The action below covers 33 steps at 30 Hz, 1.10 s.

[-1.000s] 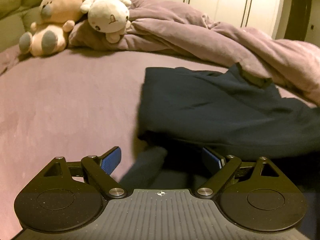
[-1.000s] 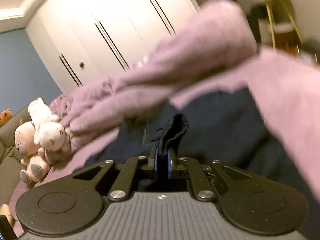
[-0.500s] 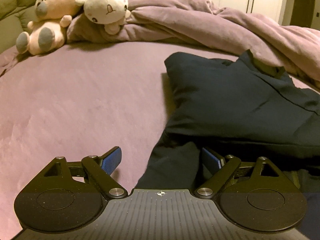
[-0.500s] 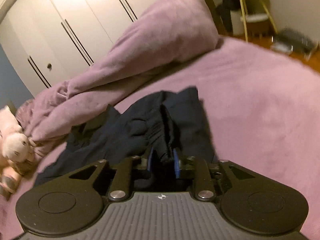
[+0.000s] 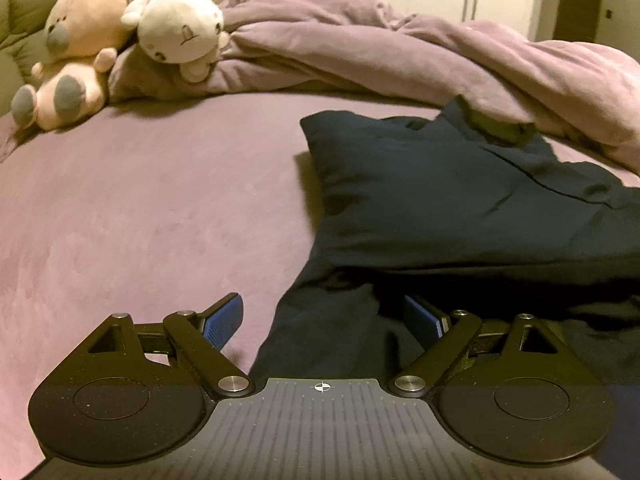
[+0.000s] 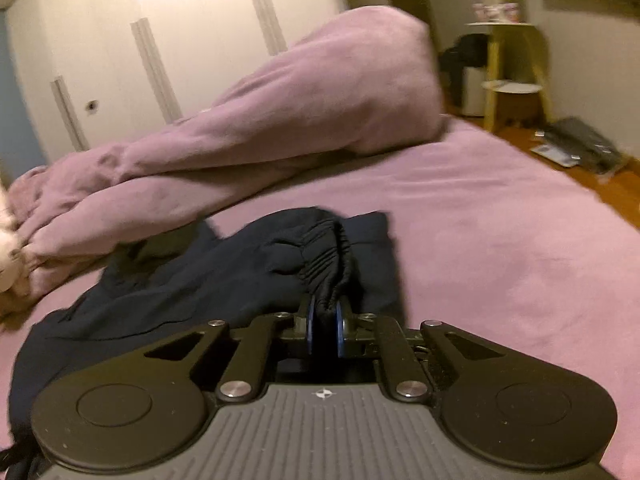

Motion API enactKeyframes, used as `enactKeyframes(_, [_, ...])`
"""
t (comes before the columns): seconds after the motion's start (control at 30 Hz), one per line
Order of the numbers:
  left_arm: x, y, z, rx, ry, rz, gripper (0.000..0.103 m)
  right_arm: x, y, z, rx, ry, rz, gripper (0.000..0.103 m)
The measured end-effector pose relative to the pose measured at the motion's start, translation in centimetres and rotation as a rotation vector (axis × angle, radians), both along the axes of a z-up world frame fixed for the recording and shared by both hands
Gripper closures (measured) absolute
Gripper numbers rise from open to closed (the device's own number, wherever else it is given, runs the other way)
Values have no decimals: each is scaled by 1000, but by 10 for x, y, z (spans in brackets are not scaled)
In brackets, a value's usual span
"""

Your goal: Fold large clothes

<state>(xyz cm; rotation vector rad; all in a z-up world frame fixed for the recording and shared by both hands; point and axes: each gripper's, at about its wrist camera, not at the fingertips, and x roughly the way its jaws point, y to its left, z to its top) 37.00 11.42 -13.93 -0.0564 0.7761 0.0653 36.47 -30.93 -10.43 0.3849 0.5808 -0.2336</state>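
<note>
A dark navy garment (image 5: 460,196) lies on the purple bed sheet (image 5: 140,208), with one layer folded over another. My left gripper (image 5: 324,318) is open, low over the sheet, its jaws astride a navy flap at the garment's near edge. In the right wrist view the same garment (image 6: 192,280) spreads to the left. My right gripper (image 6: 324,316) is shut on its bunched, gathered edge (image 6: 340,256), which stands up between the blue pads.
A crumpled purple duvet (image 5: 400,52) lies along the far side of the bed (image 6: 280,120). Two plush toys (image 5: 120,36) sit at the far left. White wardrobe doors (image 6: 160,40) stand behind. A yellow side table (image 6: 508,64) and wooden floor are to the right.
My right gripper has swung down and right with the gathered edge, laying the garment lower over the bed. The left gripper stayed open and shifted slightly; the folded layer now lies flatter.
</note>
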Motion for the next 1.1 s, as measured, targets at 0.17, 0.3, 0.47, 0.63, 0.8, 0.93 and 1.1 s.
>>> enactKeyframes(0.17, [-18,2,22,16,-25,-56,12,5,-3,-6,-62,64,-19,81])
enactKeyframes(0.3, [-18,5,42,-23,-122,-17,12,-14,12,18,-102,-56,-73,80])
enactKeyframes(0.47, [29,-21,36,-123,-159,-13,11,6,80,14,27,-101,234,80])
enactKeyframes(0.63, [80,-49,-4,-77,-110,6,11,42,128,-23,-49,31,366,82])
enactKeyframes(0.8, [89,-35,-28,-22,-96,43,5,60,67,-39,-111,64,232,103])
enactKeyframes(0.93, [83,-2,-38,-191,-43,89,2,46,20,-35,-30,26,162,103])
enactKeyframes(1.1, [60,-3,-28,-203,-39,72,4,7,42,-18,-87,13,257,94])
